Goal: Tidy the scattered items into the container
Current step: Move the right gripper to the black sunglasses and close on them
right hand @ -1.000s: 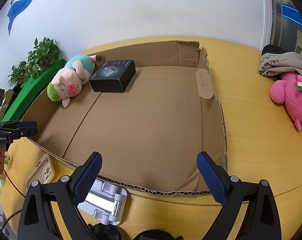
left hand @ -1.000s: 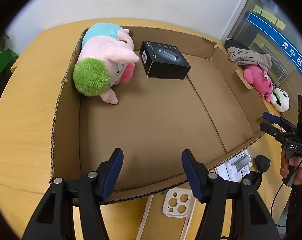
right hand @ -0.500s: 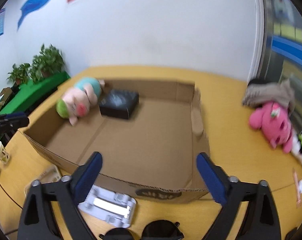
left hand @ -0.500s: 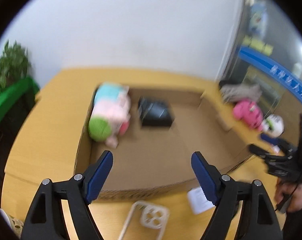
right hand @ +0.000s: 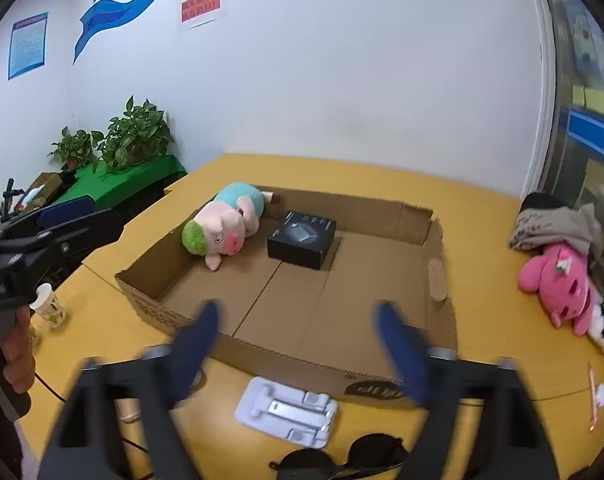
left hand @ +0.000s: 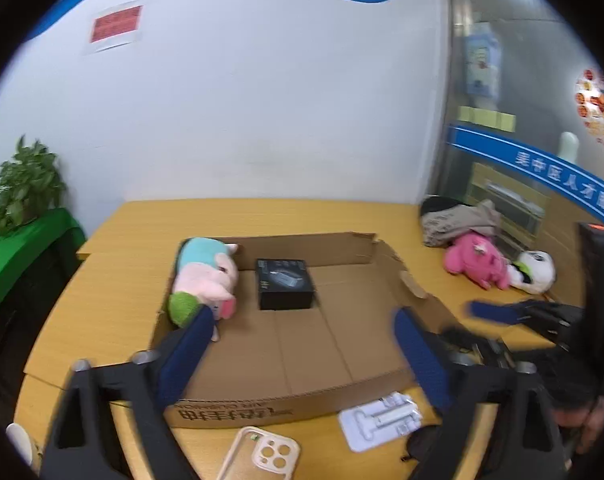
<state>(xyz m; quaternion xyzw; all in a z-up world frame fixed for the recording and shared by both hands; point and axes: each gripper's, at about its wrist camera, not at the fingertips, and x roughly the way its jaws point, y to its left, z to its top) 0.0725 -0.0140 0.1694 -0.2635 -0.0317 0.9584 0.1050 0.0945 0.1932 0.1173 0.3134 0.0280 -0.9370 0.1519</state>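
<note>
I am holding my left gripper over the near edge of the cardboard box, its jaws closing on nothing. In the box's far left corner the pig plush is lying beside the black box. My right gripper is closing too, empty, above the white tray lying outside on the table.

I see the container is brown corrugated cardboard, matt, with rough torn edges. The table looks like smooth wood laminate with light grain. The pig toy is soft plush cloth, and its green hair is more fuzzy. The black box is printed cardboard with a slight sheen. The white tray seems moulded plastic, a little glossy. The phone case looks like clear plastic. The pink toy is plush too.
</note>
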